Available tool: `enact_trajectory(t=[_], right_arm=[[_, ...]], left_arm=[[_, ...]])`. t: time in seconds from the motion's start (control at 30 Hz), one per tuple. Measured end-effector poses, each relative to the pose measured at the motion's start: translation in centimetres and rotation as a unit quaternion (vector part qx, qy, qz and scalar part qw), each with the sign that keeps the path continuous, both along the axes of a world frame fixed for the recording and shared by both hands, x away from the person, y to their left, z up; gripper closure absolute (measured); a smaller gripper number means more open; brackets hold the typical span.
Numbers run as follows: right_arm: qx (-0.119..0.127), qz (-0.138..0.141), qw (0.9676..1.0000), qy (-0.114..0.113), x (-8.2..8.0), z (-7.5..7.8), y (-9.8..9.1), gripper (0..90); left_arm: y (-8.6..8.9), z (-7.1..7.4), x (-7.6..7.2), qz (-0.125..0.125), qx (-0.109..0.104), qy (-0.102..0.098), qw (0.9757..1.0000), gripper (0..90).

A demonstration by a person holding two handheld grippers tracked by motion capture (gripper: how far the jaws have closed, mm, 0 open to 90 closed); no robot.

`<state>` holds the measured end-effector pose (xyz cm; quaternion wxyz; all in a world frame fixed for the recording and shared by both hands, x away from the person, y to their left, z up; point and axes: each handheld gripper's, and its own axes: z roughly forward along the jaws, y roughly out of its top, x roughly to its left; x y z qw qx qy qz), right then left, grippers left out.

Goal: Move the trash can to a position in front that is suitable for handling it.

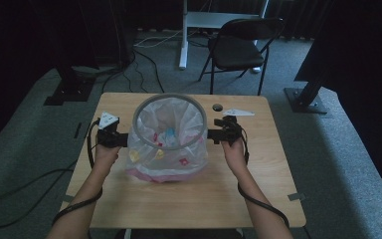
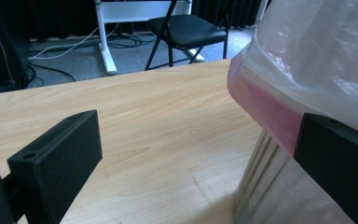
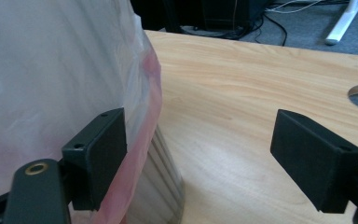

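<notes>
Jaws wide apart on both grippers, holding nothing. Left gripper (image 1: 122, 139) at centre left of the high view, pressed up against the left side of the bin (image 1: 169, 122); seen from its own camera (image 2: 196, 154), one jaw low at the left edge over bare counter (image 2: 158, 121), the other at the right edge just beside the bin liner (image 2: 317, 56), whose pink band (image 2: 265, 107) sits directly above that jaw. Right gripper (image 1: 217, 135) at centre right of the high view, against the bin's right side; seen from its own camera (image 3: 200, 163), left jaw touching or almost touching the liner, right jaw well apart over open wood. Bin upright in the middle of the counter, grey ring rim at top, translucent bag inside and draped over the wall, small coloured bits visible through the plastic. Ribbed metal wall (image 3: 161, 182) showing below the bag. Folding chair (image 1: 238, 47) on the floor in the upper centre of the high view, beyond the counter.
</notes>
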<state>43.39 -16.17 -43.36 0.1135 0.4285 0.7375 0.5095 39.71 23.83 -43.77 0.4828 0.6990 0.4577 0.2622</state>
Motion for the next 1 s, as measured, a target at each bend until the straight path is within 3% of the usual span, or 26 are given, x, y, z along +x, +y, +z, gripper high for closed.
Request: enact_trajectory(t=[0.63, 0.87, 1.0], right_arm=[[0.004, 0.027, 0.9996, -0.011, -5.4, -0.2, 1.1, 18.0], [0.002, 0.036, 0.9993, -0.008, -7.0, -0.2, 1.5, 18.0], [0.006, 0.04, 0.9992, -0.005, -7.9, -0.3, 1.7, 18.0]], left_arm=[[1.4, 0.0, -5.2, -0.014, 0.011, -0.01, 0.9998, 2.9], [2.0, -0.3, -6.9, -0.016, 0.0, -0.01, 0.9998, 2.9], [2.1, -0.3, -7.7, -0.017, 0.006, -0.012, 0.9998, 2.9]])
